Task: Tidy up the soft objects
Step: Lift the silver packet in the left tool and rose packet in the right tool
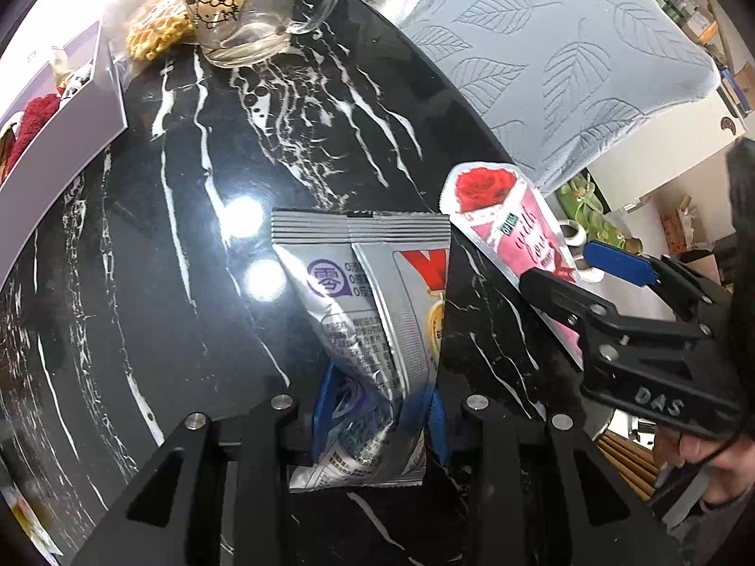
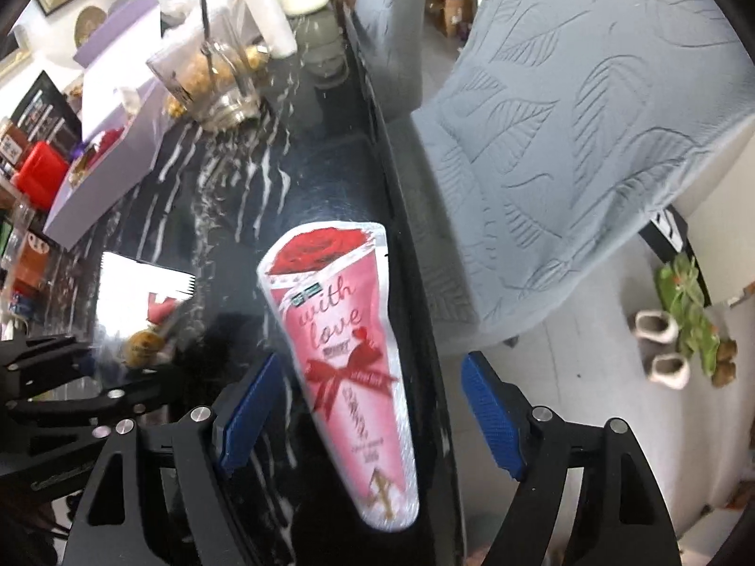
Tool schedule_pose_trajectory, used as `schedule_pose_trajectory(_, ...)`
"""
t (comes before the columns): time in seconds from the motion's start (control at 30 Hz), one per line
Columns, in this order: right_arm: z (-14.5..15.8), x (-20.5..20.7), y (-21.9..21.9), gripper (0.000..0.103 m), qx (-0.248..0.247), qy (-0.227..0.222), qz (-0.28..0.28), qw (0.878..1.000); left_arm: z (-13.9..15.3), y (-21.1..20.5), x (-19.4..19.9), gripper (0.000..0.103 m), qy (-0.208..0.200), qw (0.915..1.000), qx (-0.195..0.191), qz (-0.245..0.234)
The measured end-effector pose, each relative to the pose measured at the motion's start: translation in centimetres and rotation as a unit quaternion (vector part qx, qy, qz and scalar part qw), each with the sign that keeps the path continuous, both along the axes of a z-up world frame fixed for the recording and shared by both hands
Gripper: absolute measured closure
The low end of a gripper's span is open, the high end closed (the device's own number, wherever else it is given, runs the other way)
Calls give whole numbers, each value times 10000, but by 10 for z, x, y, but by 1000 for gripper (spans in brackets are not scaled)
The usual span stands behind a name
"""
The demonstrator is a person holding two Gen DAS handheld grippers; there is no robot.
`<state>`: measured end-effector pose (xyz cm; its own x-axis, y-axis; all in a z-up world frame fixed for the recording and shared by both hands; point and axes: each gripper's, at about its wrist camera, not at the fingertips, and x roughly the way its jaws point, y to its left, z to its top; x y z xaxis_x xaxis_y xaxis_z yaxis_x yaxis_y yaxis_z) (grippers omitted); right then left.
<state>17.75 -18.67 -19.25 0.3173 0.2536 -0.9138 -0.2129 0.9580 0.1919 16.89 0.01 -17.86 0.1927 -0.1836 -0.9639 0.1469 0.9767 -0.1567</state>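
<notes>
My left gripper (image 1: 377, 417) is shut on a silver snack packet (image 1: 373, 292), squeezing its lower end above the black marble table (image 1: 188, 236). The packet also shows at the left of the right wrist view (image 2: 141, 302). A pink cone-shaped "with love" pouch (image 2: 349, 353) with a red rose lies at the table's right edge. My right gripper (image 2: 370, 410) is open, its blue pads either side of the pouch. In the left wrist view the right gripper (image 1: 566, 269) reaches over the pouch (image 1: 509, 217).
A glass mug (image 1: 255, 4) with a cat drawing stands at the far side, beside a waffle snack (image 1: 155, 33). A lilac box (image 1: 71, 127) with red items sits at the left. A grey leaf-patterned cushion (image 1: 566, 56) lies beyond the table's right edge.
</notes>
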Motion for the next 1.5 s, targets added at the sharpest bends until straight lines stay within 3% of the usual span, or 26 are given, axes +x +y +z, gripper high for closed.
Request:
schedule_pose_trajectory(0.1,-8,11,3,24,40,103,158,9998,-1,2,6,70,-4,10000,39,79)
schedule_pose_trajectory(0.3,-12,16,-6,37,317,262,174,9990,4,18,4,70,-23,9998,80,168)
schedule_pose_trajectory(0.37,-12,16,-11,45,414,269,108,9987,4,17,6,70,-22,9998,91,171)
schedule_pose_trajectory(0.43,-10,16,-21,64,538,211,-88,9983,5,15,9,70,-27,9998,100,163)
schedule_pose_trajectory(0.53,-6,16,-28,73,577,114,-56,9983,4,10,12,70,-39,9998,97,158)
schedule_pose_trajectory(0.87,-1,7,-33,75,545,39,-42,9985,1,-18,13,72,-189,9996,206,-65)
schedule_pose_trajectory(1.13,11,-2,-39,75,558,4,-85,9984,6,-21,12,72,-131,9999,15,34)
schedule_pose_trajectory(1.5,43,-16,-24,75,644,-37,182,9978,47,-11,-3,72,-423,9987,-161,250)
